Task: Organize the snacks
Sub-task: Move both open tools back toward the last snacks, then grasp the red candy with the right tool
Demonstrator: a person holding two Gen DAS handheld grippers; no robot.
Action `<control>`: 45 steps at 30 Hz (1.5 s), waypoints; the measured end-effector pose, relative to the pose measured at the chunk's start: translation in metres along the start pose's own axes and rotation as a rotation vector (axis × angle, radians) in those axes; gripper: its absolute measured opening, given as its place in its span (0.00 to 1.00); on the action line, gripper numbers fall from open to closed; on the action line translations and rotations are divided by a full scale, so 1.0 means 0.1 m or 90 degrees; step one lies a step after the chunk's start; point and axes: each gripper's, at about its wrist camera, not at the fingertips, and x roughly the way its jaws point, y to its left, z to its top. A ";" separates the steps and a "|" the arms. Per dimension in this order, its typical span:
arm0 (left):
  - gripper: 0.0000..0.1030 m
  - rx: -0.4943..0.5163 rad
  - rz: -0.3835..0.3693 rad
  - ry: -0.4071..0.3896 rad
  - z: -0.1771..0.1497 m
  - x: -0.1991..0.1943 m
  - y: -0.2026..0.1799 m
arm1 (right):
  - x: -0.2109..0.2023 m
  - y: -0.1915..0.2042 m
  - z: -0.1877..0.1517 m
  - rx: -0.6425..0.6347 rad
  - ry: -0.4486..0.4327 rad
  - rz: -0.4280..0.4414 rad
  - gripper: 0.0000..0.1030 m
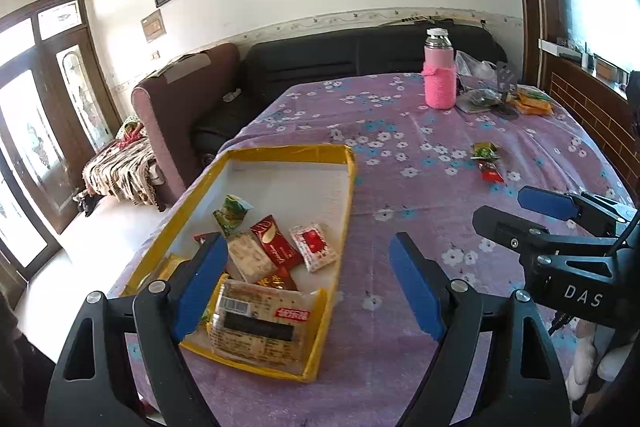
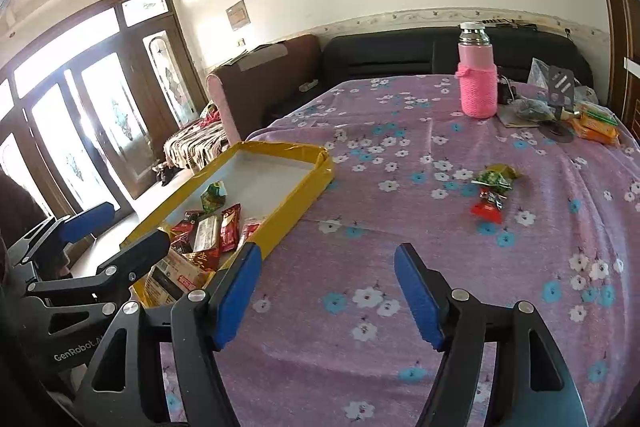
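A shallow yellow-rimmed tray lies on the purple flowered tablecloth and holds several snack packets, among them a large clear cracker pack and a red packet. The tray also shows in the right wrist view. A green packet and a red packet lie loose on the cloth to the right, also seen in the left wrist view as the green packet and the red one. My left gripper is open and empty over the tray's near right corner. My right gripper is open and empty above the cloth.
A pink-sleeved bottle stands at the far side of the table. Beside it lie orange snack packs, a plastic bag and small metal items. A sofa runs behind the table. The table edge drops off left of the tray.
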 end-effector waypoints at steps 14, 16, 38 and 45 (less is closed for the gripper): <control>0.81 0.017 -0.035 0.024 -0.05 0.11 -0.16 | 0.04 -0.25 -0.04 0.023 0.014 -0.020 0.72; 0.81 0.017 -0.039 0.024 -0.06 0.14 -0.16 | 0.06 -0.32 -0.03 0.023 0.018 -0.031 0.72; 0.81 -0.038 -0.214 0.078 -0.17 0.52 -0.02 | 1.34 -2.10 0.78 0.281 0.117 -0.172 0.72; 0.81 -0.043 -0.211 0.084 -0.18 0.56 0.04 | 1.75 -2.03 0.86 0.243 0.156 -0.198 0.34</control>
